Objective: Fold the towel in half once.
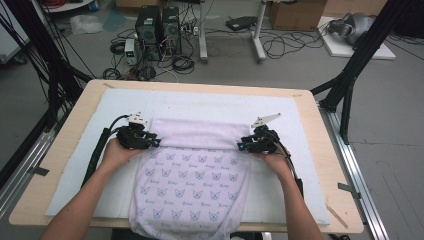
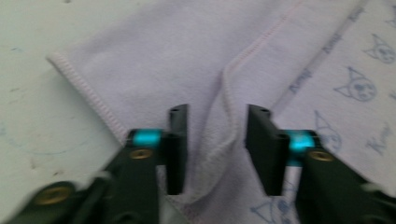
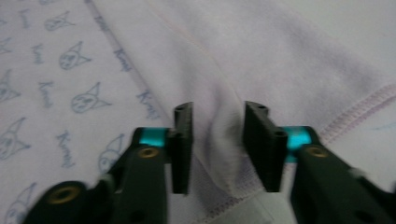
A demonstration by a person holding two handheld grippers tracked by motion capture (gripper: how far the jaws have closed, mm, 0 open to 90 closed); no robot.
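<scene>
Lying across the white mat on the wooden table, the lilac towel runs from the middle of the table to its near edge and hangs over that edge; its far part is folded back on itself, so a plain band faces up there while the nearer part shows a print of small cat faces. At the left edge of the towel, on the fold line, the left gripper sits in the person's left hand, pointing inward along the fold. At the right edge, level with it, the right gripper sits in the right hand, pointing back toward the left one. From above, the jaws are too small to judge. The left gripper view settles it for that side: the black jaws stand narrowly apart, with a raised ridge of towel hem between them, the pads clear of the cloth on both sides; the stitched corner of the folded layer lies beyond on the bare mat. The right gripper view shows the same: jaws narrowly apart, a pinched-up crease of towel between them, not squeezed, with printed cloth to one side and plain cloth to the other.
</scene>
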